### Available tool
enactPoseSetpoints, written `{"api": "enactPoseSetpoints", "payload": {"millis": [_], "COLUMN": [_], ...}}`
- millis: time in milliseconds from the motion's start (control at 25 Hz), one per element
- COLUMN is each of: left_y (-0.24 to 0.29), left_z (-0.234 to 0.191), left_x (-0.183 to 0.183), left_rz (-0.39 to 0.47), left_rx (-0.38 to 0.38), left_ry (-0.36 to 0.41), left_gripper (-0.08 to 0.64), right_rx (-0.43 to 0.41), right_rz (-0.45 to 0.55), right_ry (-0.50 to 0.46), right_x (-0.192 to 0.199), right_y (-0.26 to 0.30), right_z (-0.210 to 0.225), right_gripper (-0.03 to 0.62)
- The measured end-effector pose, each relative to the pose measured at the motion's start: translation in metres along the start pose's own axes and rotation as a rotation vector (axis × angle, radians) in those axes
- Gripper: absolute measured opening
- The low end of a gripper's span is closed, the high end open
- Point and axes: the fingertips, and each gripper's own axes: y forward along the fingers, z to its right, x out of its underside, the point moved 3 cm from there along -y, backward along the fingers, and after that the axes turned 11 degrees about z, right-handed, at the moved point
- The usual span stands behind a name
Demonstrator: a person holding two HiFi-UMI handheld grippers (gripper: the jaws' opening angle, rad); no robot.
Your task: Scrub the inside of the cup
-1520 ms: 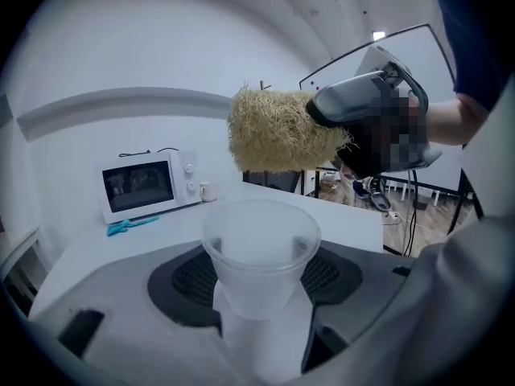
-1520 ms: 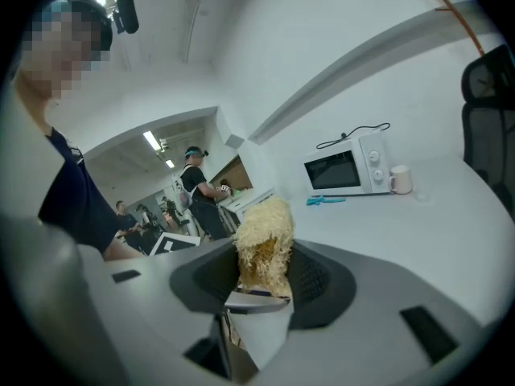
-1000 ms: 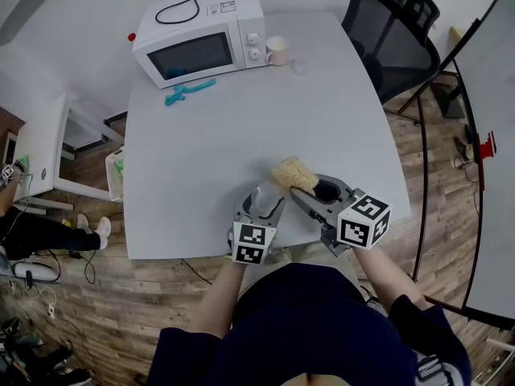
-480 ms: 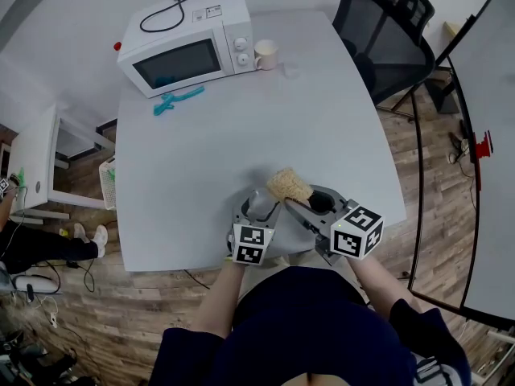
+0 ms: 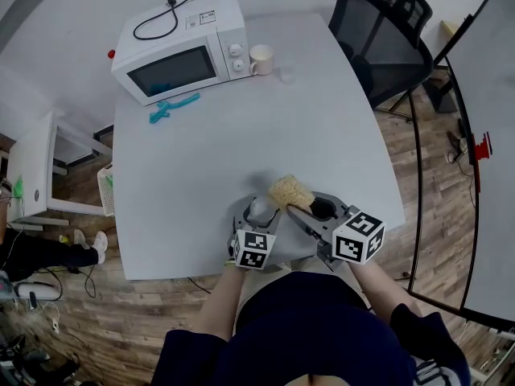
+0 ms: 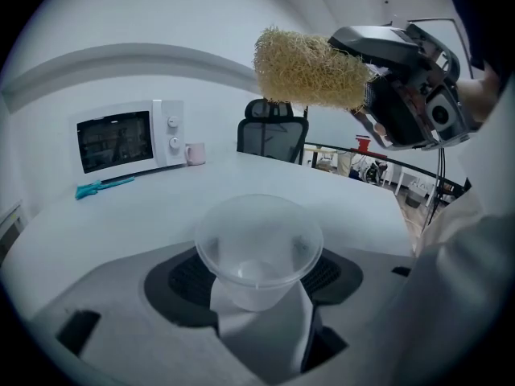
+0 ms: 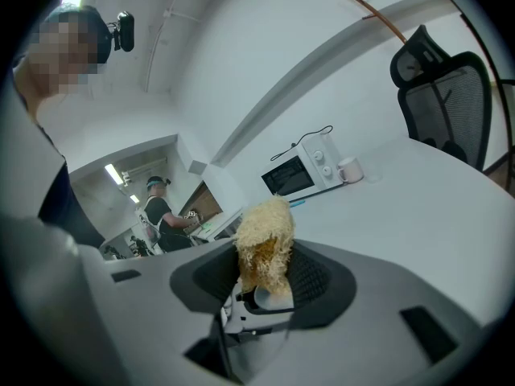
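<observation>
Near the tabletop's (image 5: 201,159) front edge, the left gripper (image 5: 257,218) clamped a cup (image 6: 257,252); the right gripper (image 5: 312,211) gripped a brush (image 5: 290,192) close by.

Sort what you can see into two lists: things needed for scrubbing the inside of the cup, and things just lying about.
Part of the job: clear plastic cup, held in the left gripper; fibre scrubbing brush, held in the right gripper.

Just lying about: microwave; mug beside it; teal tool; office chair.

White table (image 5: 322,119) — microwave (image 5: 181,55), mug (image 5: 260,57), teal tool (image 5: 173,107) on it.
</observation>
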Motion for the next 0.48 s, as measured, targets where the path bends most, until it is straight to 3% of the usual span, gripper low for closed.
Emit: {"api": "enactPoseSetpoints", "payload": {"millis": [480], "left_y": [-0.012], "left_z": [-0.002], "left_x": [0.005], "left_rz": [-0.032], "left_rx": [0.001], "left_ry": [-0.041], "left_gripper": [0.318], "right_rx": [0.008], "right_rz": [0.012], "right_ry": [-0.003], "right_x": [0.003], "right_y": [-0.005], "right_z": [-0.008], "right_gripper": [0.17]}}
